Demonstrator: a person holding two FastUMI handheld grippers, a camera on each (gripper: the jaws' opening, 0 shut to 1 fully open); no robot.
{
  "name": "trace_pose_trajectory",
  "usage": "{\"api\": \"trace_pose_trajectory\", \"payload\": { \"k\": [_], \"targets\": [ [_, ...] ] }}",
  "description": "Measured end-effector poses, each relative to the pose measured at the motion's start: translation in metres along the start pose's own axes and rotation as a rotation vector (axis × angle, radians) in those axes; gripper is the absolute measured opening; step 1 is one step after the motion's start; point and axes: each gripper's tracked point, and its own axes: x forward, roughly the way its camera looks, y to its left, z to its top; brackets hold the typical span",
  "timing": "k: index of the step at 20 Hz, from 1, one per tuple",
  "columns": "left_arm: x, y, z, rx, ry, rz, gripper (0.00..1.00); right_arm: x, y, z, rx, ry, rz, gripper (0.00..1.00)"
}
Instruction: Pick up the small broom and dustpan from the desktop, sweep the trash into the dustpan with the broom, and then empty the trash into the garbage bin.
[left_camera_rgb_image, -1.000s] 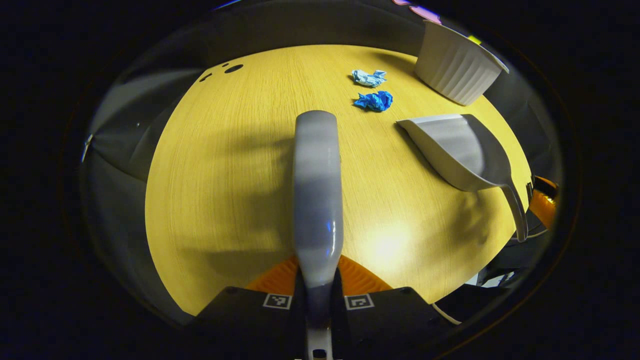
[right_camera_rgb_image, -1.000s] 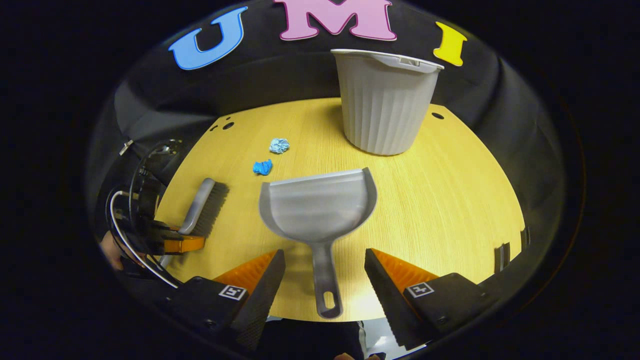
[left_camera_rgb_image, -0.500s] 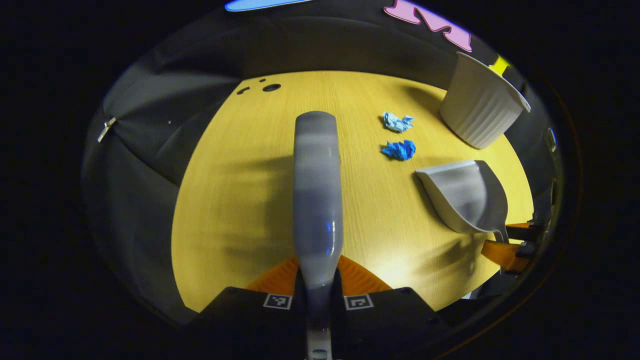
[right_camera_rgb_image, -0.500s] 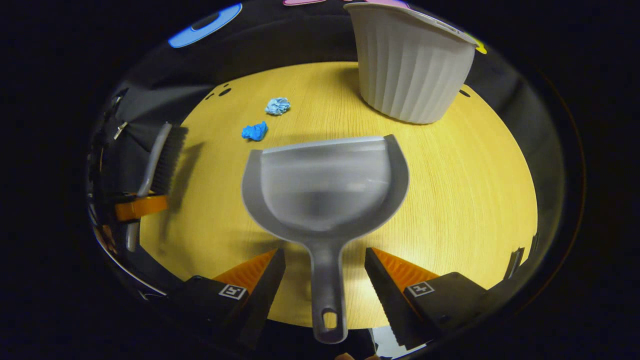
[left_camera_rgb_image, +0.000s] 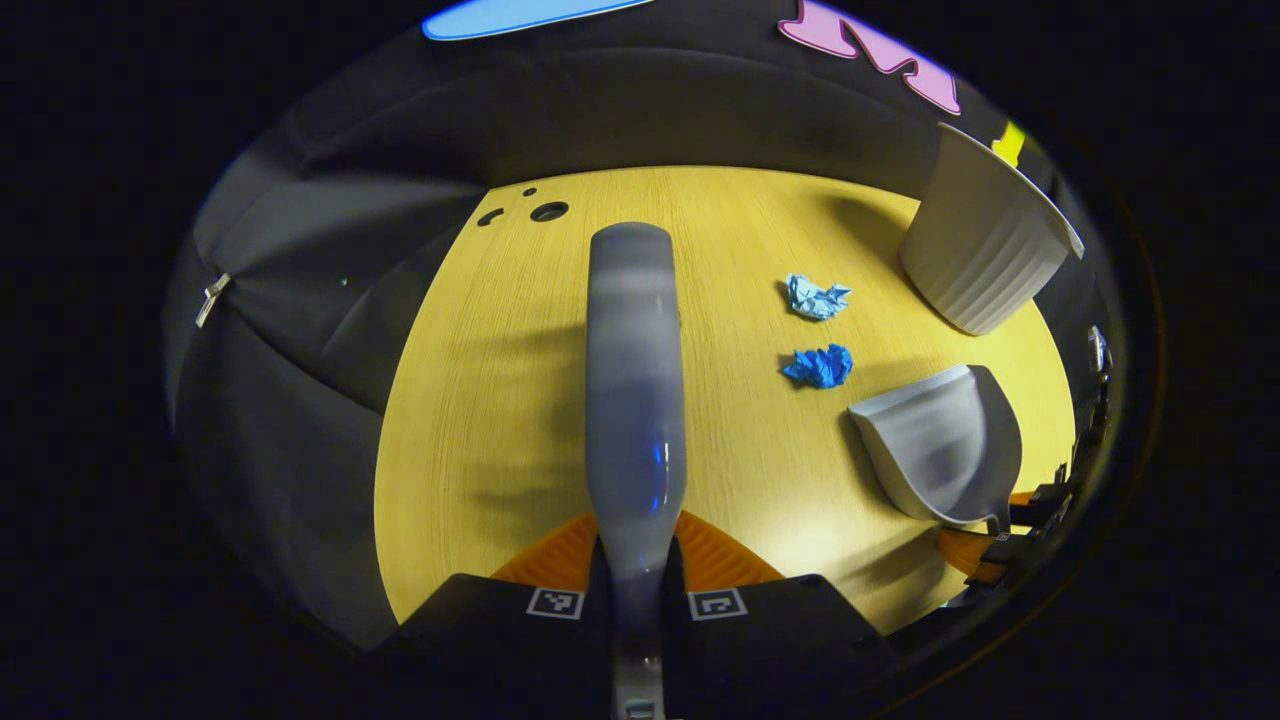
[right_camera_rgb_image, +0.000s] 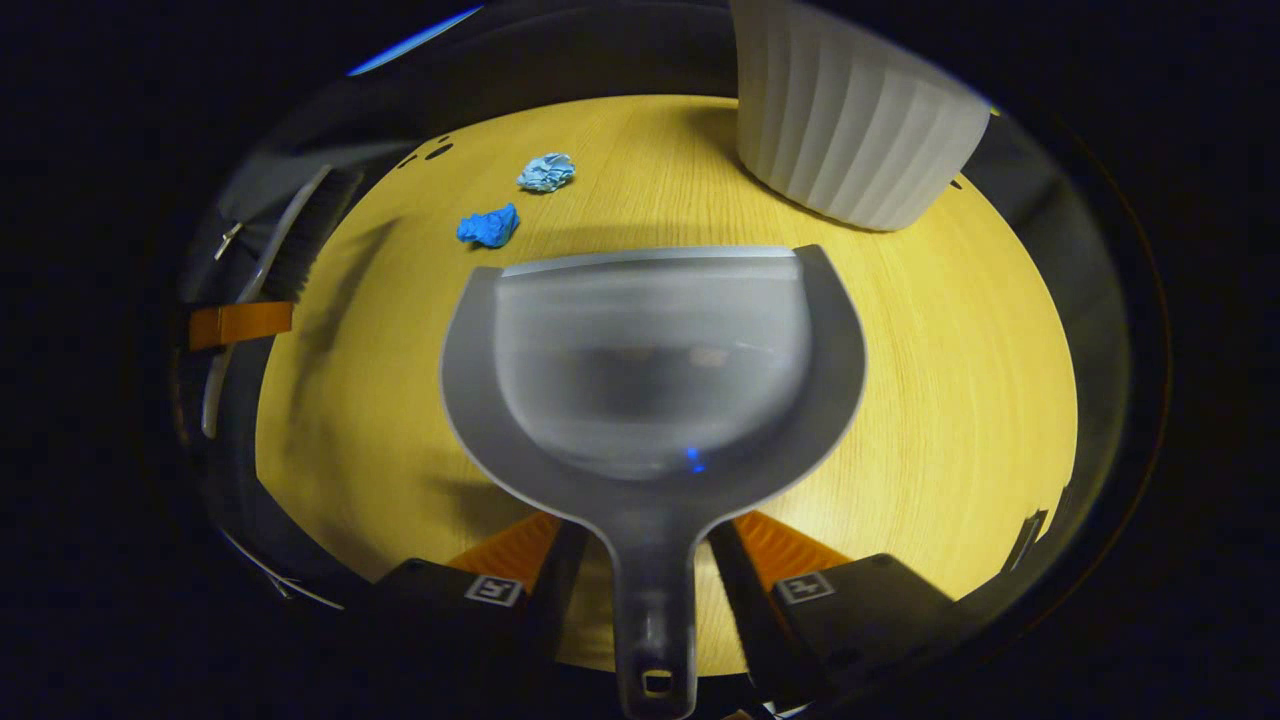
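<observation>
Wood worktop (left_camera_rgb_image: 480, 400). Left gripper (left_camera_rgb_image: 636, 585) jaws clamp broom (left_camera_rgb_image: 633, 400) handle. Right gripper (right_camera_rgb_image: 650, 575) jaws narrow around dustpan (right_camera_rgb_image: 650, 370) handle, contact unclear. Both look light, stiff plastic; handles suit gripping.

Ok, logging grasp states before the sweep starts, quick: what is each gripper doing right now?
Left gripper: shut on the broom handle.
Right gripper: shut on the dustpan handle.

On the tabletop (right_camera_rgb_image: 940, 330), two paper wads (right_camera_rgb_image: 487, 226) (right_camera_rgb_image: 546, 172) lie far left of the dustpan (right_camera_rgb_image: 650, 370); the garbage bin (right_camera_rgb_image: 850, 140) stands far right.
</observation>
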Motion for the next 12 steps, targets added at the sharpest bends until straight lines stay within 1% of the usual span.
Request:
{"api": "trace_pose_trajectory", "payload": {
  "k": [1, 2, 3, 5, 6, 8, 9, 10, 11, 12],
  "targets": [
    [0.002, -0.001, 0.005, 0.011, -0.002, 0.002, 0.23, 0.001, -0.003, -0.001, 0.006, 0.017, -0.001, 0.63],
    [0.004, -0.004, 0.009, 0.019, -0.003, 0.001, 0.23, 0.002, -0.005, 0.001, 0.011, 0.025, -0.003, 0.67],
    [0.008, -0.007, 0.013, 0.021, -0.003, 0.001, 0.24, 0.002, -0.004, 0.002, 0.014, 0.035, 0.014, 0.55],
    [0.018, -0.019, 0.020, 0.032, 0.010, -0.034, 0.23, 0.000, -0.004, 0.001, 0.001, 0.054, 0.053, 0.31],
    [0.025, -0.025, 0.023, 0.050, 0.020, -0.051, 0.23, -0.002, -0.004, -0.001, -0.009, 0.069, 0.073, 0.38],
    [0.040, -0.032, 0.032, 0.111, 0.036, -0.078, 0.23, -0.002, -0.008, -0.001, -0.036, 0.080, 0.116, 0.35],
    [0.048, -0.036, 0.035, 0.122, 0.053, -0.091, 0.23, -0.001, -0.013, -0.001, -0.071, 0.085, 0.127, 0.34],
    [0.054, -0.040, 0.039, 0.131, 0.070, -0.103, 0.23, -0.001, -0.024, -0.001, -0.128, 0.086, 0.118, 0.34],
    [0.063, -0.041, 0.045, 0.149, 0.084, -0.103, 0.23, -0.002, -0.037, 0.004, -0.179, 0.082, 0.114, 0.32],
    [0.071, -0.040, 0.051, 0.177, 0.091, -0.095, 0.24, 0.000, -0.047, 0.005, -0.212, 0.087, 0.114, 0.32]
  ]
}}
